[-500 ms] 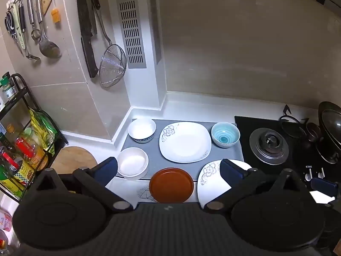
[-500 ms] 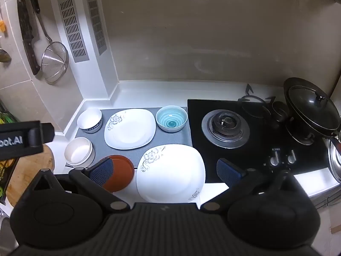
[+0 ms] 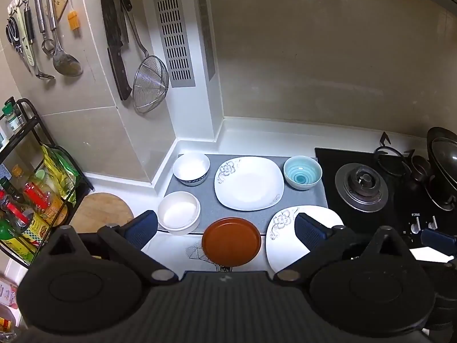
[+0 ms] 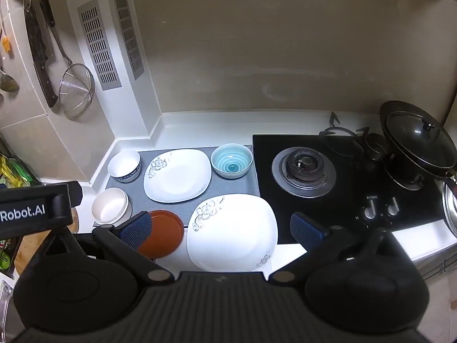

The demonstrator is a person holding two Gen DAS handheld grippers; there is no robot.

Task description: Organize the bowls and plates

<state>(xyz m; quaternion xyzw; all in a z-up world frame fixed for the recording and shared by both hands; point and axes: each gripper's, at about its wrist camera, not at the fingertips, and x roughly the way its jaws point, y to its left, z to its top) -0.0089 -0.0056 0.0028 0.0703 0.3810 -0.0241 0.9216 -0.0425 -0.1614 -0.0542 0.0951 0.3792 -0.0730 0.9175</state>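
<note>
I am cataloguing, largest first. Near plate [image 4: 232, 233], lower centre: stiff, glazed, likely slippery and breakable; best pinched at the rim. Far plate [image 4: 177, 175] on the mat [image 4: 228, 185], mid-frame. Brown dish [image 3: 231, 241], lower centre. Three bowls, with the blue bowl [image 4: 232, 160] rightmost. My left claw [image 3: 225, 228] and right claw [image 4: 220, 230] are gaping wide, holding nothing. Only the left view is showing the rack [image 3: 25, 177]; only the right is showing the wok lid [image 4: 418, 140] whole.
</note>
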